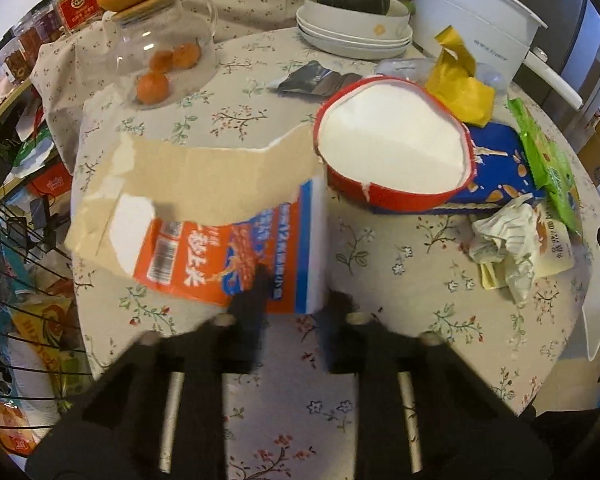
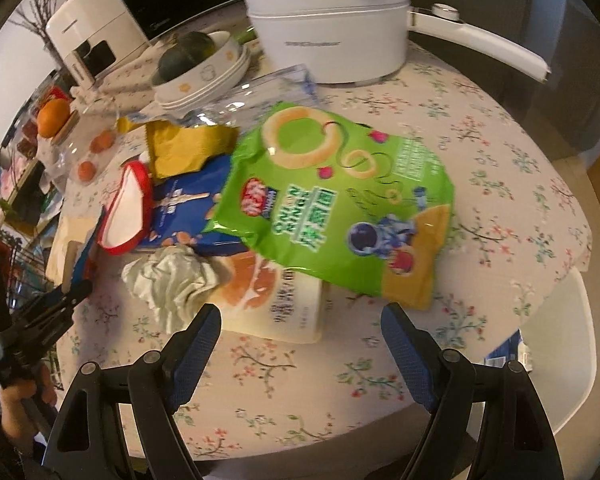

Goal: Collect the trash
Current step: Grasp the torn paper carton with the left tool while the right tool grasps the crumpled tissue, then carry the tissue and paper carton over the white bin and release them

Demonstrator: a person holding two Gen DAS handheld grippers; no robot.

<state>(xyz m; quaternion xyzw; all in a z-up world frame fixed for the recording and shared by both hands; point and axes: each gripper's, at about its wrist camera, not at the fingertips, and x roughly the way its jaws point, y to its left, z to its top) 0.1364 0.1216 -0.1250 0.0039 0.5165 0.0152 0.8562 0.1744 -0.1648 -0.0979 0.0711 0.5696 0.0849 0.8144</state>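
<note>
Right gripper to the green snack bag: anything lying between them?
Yes. In the right wrist view a cream pouch lies between the open right gripper and the green snack bag, partly tucked under the bag.

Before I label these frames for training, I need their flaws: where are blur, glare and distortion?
Left wrist view: left gripper fingers smeared by motion blur, torn carton fairly sharp, fisheye bends the table edge. Right wrist view: green snack bag slightly soft, dark vignette corners.
</note>
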